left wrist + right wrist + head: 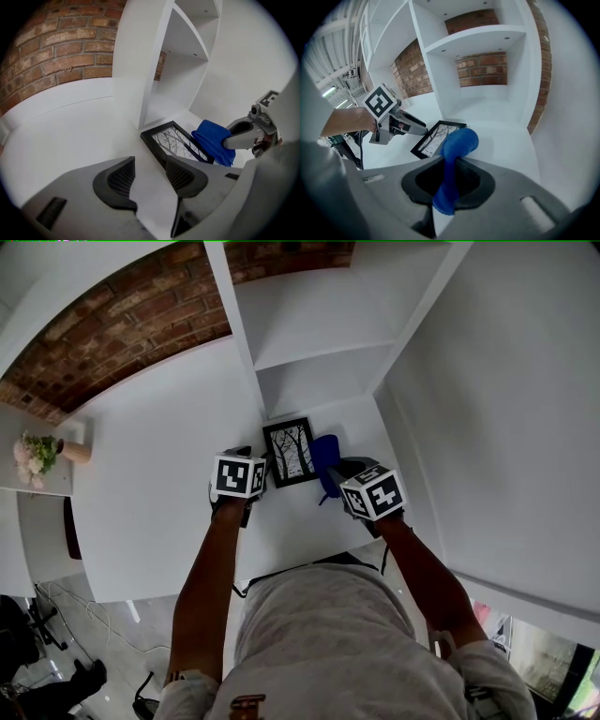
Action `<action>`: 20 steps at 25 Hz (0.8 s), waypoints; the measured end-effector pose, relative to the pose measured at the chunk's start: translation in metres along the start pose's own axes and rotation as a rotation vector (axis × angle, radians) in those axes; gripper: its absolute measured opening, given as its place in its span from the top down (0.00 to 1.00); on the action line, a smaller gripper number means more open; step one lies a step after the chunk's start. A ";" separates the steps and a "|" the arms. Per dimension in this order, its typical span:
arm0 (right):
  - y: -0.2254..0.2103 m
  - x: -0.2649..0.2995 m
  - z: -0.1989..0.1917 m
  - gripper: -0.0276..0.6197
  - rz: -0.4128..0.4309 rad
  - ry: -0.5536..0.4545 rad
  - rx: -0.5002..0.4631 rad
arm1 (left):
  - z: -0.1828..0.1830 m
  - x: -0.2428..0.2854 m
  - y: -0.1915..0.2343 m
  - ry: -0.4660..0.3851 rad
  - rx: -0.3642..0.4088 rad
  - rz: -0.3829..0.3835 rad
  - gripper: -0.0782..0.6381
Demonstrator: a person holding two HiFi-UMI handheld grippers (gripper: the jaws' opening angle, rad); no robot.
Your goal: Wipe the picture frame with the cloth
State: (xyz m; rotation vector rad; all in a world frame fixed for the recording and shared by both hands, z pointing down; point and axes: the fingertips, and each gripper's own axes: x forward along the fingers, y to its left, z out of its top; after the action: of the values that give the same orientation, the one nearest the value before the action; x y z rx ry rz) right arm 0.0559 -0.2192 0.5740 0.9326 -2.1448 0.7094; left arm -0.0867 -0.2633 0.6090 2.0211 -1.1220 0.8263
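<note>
Left gripper [150, 172], jaws apart and empty, hovers at the near-left corner of the picture frame [289, 452]. The frame lies flat on the white desk [150, 446] below the shelves [319, 334], its long axis running away from the person. Right gripper [451, 180], clamped on the blue cloth [458, 143], waits just beside the frame's right edge, so the wipe likely runs leftward.

I log, apart from the job:
- One white worktop [141, 512].
- One white shelf unit [323, 343] with open compartments, rising from the worktop's far edge.
- One red brick wall [112, 329] behind that edge, showing through the shelf backs.
- One small pot [77, 452] of pale flowers [36, 456], on a ledge [42, 486] beyond the worktop's left edge.
- Loose cables [70, 601] on the floor [108, 648] below.
</note>
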 end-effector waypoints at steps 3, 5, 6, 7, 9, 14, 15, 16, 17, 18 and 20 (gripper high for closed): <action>0.001 -0.011 0.013 0.88 0.006 -0.039 -0.009 | -0.001 -0.002 0.000 0.005 0.010 0.010 0.61; 0.002 -0.018 0.025 0.88 0.012 -0.074 -0.015 | -0.002 -0.004 0.000 0.011 0.024 0.017 0.61; 0.003 -0.022 0.033 0.88 0.015 -0.095 -0.019 | -0.001 -0.007 0.000 0.007 0.028 0.020 0.61; 0.004 -0.026 0.042 0.88 0.020 -0.119 -0.023 | 0.002 -0.010 0.000 -0.004 0.029 0.021 0.61; 0.008 -0.036 0.061 0.88 0.031 -0.178 -0.037 | 0.010 -0.020 -0.002 -0.042 0.025 0.018 0.61; 0.021 -0.065 0.109 0.88 0.053 -0.321 -0.080 | 0.055 -0.070 -0.019 -0.253 0.001 -0.013 0.61; 0.024 -0.071 0.117 0.88 0.055 -0.348 -0.086 | 0.066 -0.083 -0.024 -0.309 -0.002 -0.024 0.61; 0.026 -0.077 0.126 0.88 0.058 -0.379 -0.093 | 0.077 -0.096 -0.030 -0.366 0.000 -0.034 0.62; 0.029 -0.083 0.134 0.88 0.063 -0.413 -0.100 | 0.088 -0.109 -0.035 -0.423 0.007 -0.044 0.62; 0.033 -0.089 0.142 0.88 0.072 -0.449 -0.109 | 0.097 -0.121 -0.042 -0.476 0.018 -0.056 0.62; 0.042 -0.101 0.156 0.88 0.095 -0.520 -0.128 | 0.113 -0.143 -0.056 -0.566 0.046 -0.085 0.64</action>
State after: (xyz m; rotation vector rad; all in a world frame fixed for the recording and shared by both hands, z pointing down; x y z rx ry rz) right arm 0.0174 -0.2619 0.3921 1.0336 -2.6660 0.3914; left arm -0.0761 -0.2657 0.4190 2.3994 -1.3069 0.2326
